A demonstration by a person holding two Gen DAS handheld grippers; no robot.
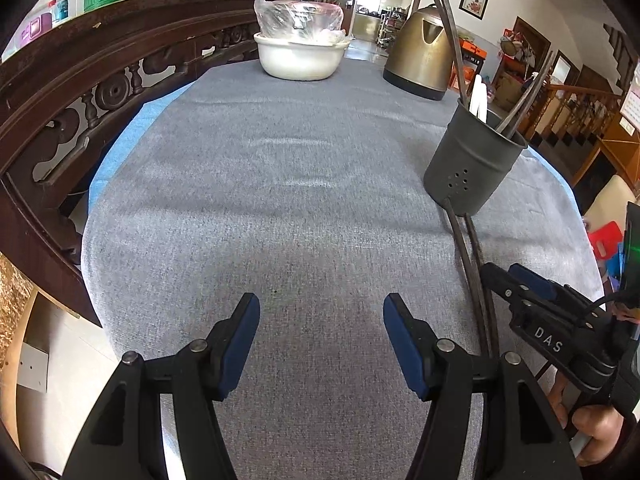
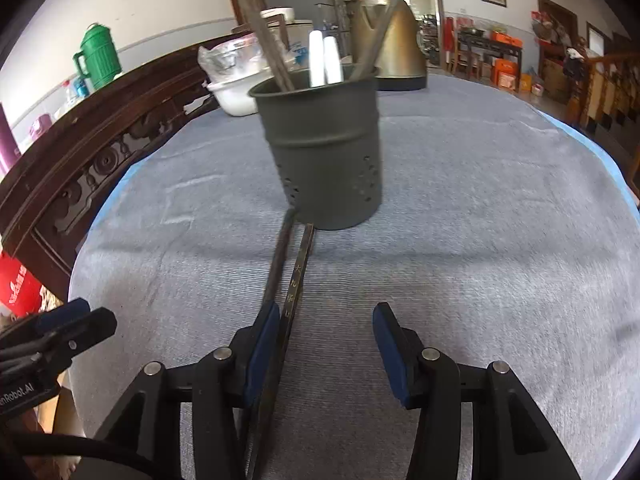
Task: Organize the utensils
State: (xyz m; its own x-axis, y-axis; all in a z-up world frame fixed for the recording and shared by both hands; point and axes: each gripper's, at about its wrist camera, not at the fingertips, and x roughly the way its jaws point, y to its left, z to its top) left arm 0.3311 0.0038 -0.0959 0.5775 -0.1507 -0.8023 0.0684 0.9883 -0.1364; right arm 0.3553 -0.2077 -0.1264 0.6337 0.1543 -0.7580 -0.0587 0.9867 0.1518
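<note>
A dark grey utensil holder [image 2: 324, 152] stands on the grey cloth, with dark chopsticks and two white handles [image 2: 324, 60] sticking out of it. Two more dark chopsticks [image 2: 296, 276] lie flat on the cloth, running from the holder's base back toward me. My right gripper [image 2: 325, 328] is open over their near ends. They run along the inner face of its left pad [image 2: 262, 352], and the right pad is well clear. In the left wrist view the holder [image 1: 472, 168] and lying chopsticks [image 1: 476, 280] are at the right. My left gripper [image 1: 321, 320] is open over bare cloth.
A white bowl [image 1: 300, 60] with a plastic-wrapped dish and a brass-coloured kettle [image 1: 420, 52] stand at the table's far end. A carved dark wooden rail [image 1: 80, 92] runs along the left edge. The table drops off on the right, with room clutter beyond.
</note>
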